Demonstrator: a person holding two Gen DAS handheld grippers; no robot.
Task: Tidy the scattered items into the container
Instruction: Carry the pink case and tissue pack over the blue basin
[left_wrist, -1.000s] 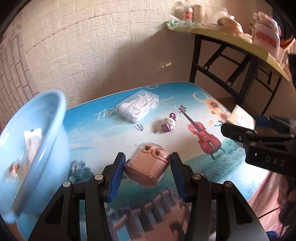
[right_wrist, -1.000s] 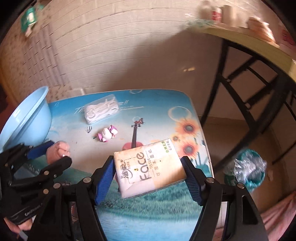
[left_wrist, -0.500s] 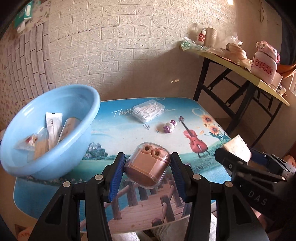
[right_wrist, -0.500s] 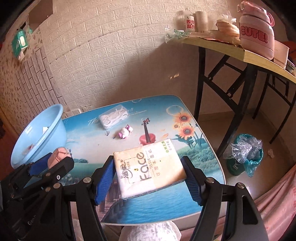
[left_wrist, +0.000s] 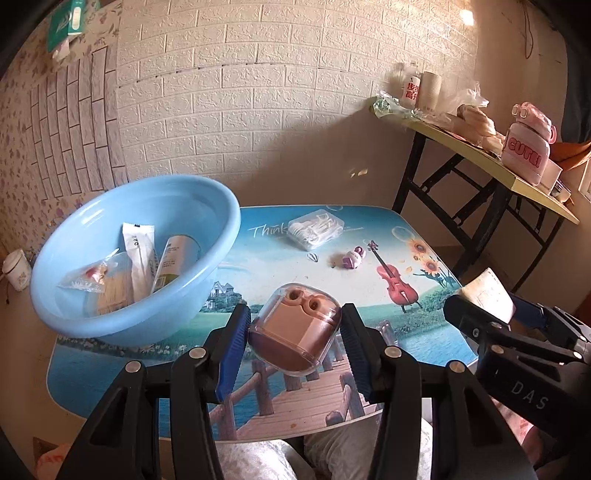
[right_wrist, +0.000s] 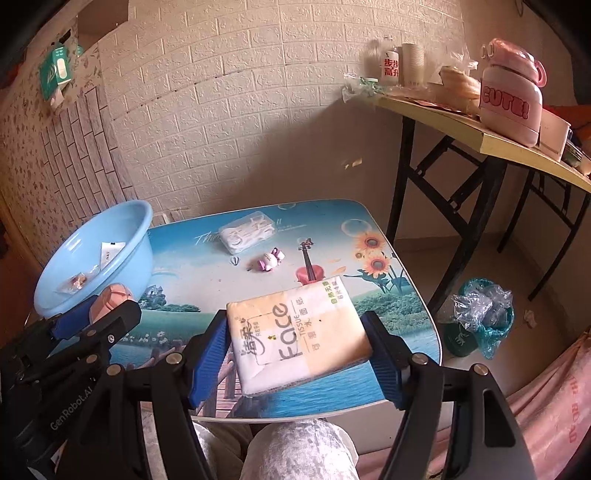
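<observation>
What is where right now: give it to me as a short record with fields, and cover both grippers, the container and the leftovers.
left gripper: shut on pink case in clear plastic shell
right gripper: shut on yellow-white Face tissue pack
container: light blue plastic basin, holding sachets and a tube
left on printed tabletop: clear box of white floss picks, small purple-white toy
</observation>
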